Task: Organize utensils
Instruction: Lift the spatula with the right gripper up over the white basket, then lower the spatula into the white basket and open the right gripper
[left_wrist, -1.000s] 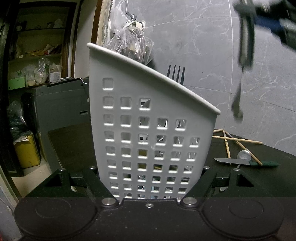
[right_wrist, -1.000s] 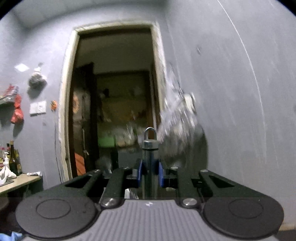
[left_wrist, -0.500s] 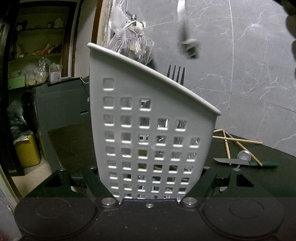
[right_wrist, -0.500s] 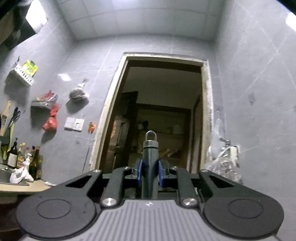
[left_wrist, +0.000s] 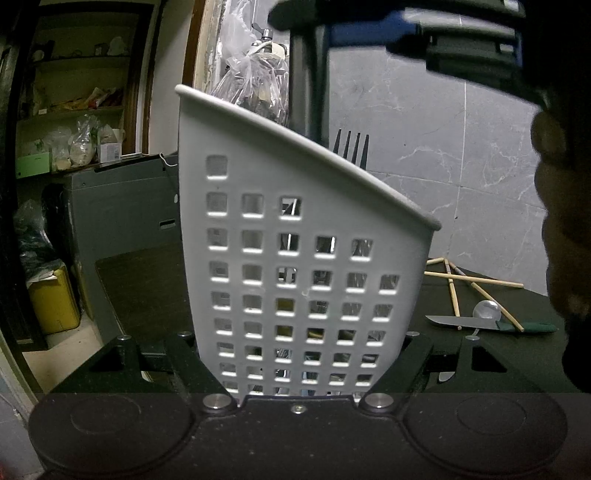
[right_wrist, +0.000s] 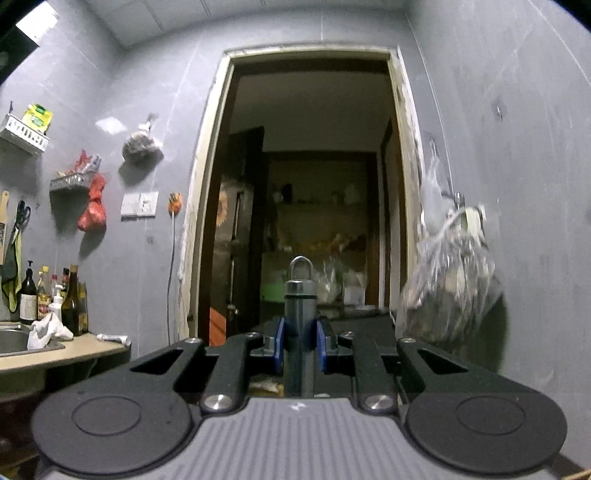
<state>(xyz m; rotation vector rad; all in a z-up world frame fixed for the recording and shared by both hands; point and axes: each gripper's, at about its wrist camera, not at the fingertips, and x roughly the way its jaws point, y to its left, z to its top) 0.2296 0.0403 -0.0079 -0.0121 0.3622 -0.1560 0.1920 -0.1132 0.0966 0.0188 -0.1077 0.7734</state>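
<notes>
Dim kitchen, utensil handle (right_wrist: 298, 332) apparently clamped between right tongs (right_wrist: 299, 345)

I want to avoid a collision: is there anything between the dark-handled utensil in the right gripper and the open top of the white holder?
Nothing visible blocks it. The utensil hangs right above the white holder rim; only a fork already stands inside, off to one side.
</notes>
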